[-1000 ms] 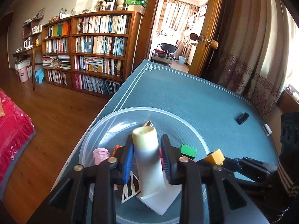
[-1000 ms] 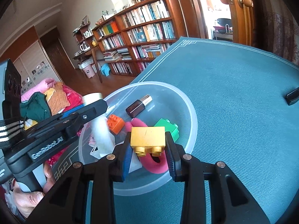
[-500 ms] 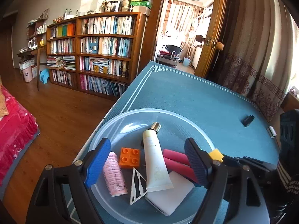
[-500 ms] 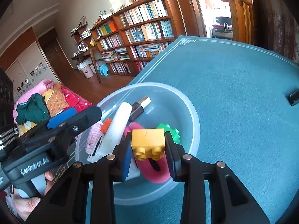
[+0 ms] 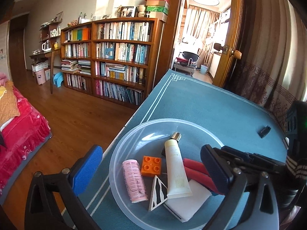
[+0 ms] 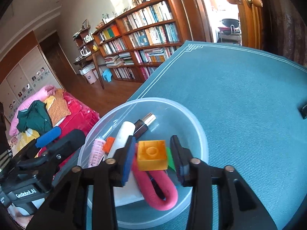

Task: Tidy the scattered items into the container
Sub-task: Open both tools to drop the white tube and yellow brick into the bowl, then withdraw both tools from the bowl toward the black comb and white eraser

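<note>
The clear plastic bowl sits on the teal table. The left hand-held gripper hangs over it with fingers spread wide, holding nothing; below lie a cream tube, with an orange brick and a pink roller at its 9 o'clock. The right hand-held gripper is parted, the yellow brick loose between its fingers above the bowl. A small black object lies at the bowl's 2 o'clock.
</note>
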The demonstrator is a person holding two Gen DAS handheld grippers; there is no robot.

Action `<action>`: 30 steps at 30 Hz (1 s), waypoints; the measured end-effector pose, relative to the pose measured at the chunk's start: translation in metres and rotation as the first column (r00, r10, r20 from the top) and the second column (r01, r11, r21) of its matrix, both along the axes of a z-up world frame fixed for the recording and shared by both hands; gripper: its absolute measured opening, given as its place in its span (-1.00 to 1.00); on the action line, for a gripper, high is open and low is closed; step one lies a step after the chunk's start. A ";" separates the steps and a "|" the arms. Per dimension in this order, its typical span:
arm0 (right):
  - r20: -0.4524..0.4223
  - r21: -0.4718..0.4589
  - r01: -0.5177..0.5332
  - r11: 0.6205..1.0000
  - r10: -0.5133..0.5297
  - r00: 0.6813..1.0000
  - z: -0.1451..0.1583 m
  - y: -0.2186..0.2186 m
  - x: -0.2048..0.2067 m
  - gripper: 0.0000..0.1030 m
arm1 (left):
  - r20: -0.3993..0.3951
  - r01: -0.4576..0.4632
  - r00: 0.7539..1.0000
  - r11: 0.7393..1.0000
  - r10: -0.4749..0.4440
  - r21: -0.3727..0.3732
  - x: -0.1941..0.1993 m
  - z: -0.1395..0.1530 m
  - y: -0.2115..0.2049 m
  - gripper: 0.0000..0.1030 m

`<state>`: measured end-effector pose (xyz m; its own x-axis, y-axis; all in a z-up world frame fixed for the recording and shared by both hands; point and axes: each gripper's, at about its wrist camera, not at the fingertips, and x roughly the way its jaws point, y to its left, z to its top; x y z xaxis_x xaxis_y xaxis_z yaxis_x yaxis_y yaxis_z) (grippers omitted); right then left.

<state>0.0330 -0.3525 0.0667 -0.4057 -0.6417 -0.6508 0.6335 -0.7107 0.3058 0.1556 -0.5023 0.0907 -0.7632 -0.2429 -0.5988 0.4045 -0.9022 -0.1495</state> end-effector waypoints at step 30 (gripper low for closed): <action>-0.072 0.014 0.122 0.992 -0.121 0.990 0.006 0.055 0.010 -0.17 | 0.042 0.054 0.998 0.998 -0.053 -0.032 -0.010 -0.004 0.038 0.99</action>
